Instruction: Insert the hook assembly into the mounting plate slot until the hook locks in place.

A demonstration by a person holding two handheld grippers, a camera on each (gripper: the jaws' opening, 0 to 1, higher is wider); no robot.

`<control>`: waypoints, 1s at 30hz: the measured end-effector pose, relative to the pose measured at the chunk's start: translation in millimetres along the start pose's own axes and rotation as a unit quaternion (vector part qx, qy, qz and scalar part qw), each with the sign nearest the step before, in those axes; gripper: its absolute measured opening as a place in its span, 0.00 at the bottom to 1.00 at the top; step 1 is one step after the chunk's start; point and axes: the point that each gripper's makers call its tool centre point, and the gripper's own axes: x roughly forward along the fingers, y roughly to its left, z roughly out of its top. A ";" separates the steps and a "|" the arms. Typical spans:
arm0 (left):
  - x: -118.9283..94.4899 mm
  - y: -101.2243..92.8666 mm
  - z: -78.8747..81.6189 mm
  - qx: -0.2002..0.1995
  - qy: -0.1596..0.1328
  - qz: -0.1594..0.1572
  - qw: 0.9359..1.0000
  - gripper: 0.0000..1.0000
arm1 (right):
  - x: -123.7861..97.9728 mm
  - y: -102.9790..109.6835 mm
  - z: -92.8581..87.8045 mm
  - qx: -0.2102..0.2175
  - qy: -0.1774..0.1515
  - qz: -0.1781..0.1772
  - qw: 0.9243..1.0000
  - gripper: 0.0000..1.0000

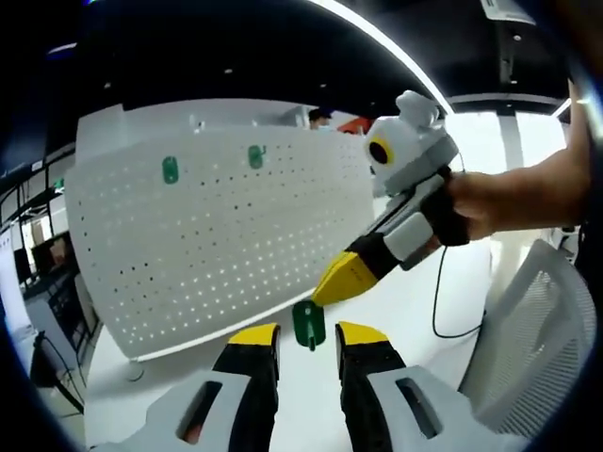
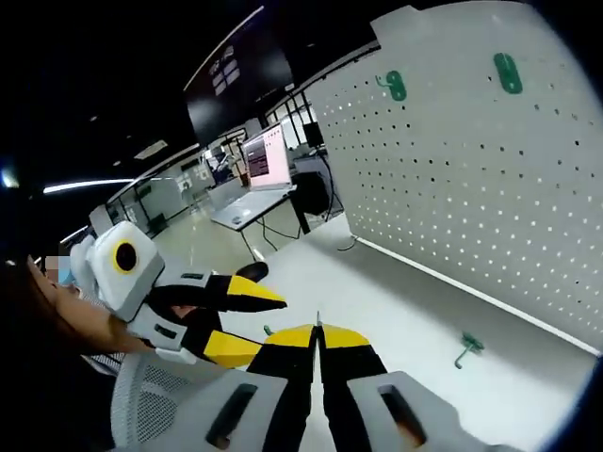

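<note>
Left gripper view: green hook (image 1: pixel 308 325) between the yellow tips of the left gripper (image 1: pixel 308 341), jaws spaced about the hook's width; contact with the pads not resolvable, so a grip cannot be confirmed. Beyond it, right gripper (image 1: pixel 345 278), tips together, nothing between them, just up and right of the hook. White pegboard (image 1: pixel 226 235) upright on the white table (image 1: pixel 405 311), well beyond the tips, already carrying two green hooks (image 1: pixel 171 169) near its top edge.

Right gripper view: right gripper (image 2: pixel 317 336) with jaws closed flat on each other, empty. Left gripper (image 2: pixel 247 320) at left, tips apart. Second loose green hook (image 2: pixel 467 349) lying on the table near the foot of the pegboard (image 2: pixel 471 188), off to the right of the closed tips.

Handling, judged: small moulded plastic piece, light, stiff, smooth enough to twist in a pinch. Best hold across the flat back plate, leaving the pegs at the rear free for the holes. Little force likely needed; square alignment to the perforations matters more.
</note>
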 end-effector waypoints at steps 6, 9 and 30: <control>0.2 0.0 -1.0 0.011 0.003 0.000 1.000 0.18 | -1.7 10.0 3.5 -0.005 0.006 0.013 1.000 0.00; 0.0 -0.2 -0.4 0.015 0.002 -0.001 1.000 0.15 | -1.1 15.0 4.3 -0.011 0.009 0.018 1.000 0.00; -0.7 -0.4 1.2 0.027 -0.001 -0.001 1.000 0.05 | -1.6 22.7 8.1 -0.006 0.011 0.029 1.000 0.00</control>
